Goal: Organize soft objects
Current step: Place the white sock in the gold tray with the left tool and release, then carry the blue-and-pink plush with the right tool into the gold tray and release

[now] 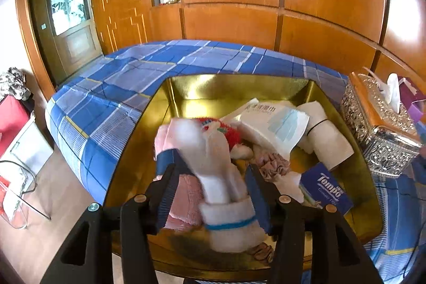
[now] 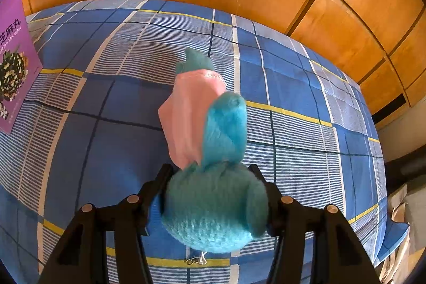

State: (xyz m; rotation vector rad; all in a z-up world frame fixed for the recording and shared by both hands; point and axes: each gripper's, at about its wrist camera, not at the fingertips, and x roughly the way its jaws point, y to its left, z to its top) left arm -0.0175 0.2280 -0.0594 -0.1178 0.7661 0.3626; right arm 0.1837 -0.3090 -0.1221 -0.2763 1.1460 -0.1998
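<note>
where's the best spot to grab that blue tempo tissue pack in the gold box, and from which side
Probably across the two broad faces of the Tempo tissue pack, coming from above. It leans on edge against the near right wall of the gold box, so its upper end sticks up free. The pink scrunchie crowds its left side, so a claw should drop in from the top.

White plush toy (image 1: 226, 177) with blue collar band, blurred, stands upright at lower centre of the gold tray (image 1: 186, 87), against a pink towel (image 1: 183, 193). Teal plush toy (image 2: 215, 206) in pink garment fills lower centre of right wrist view.
</note>
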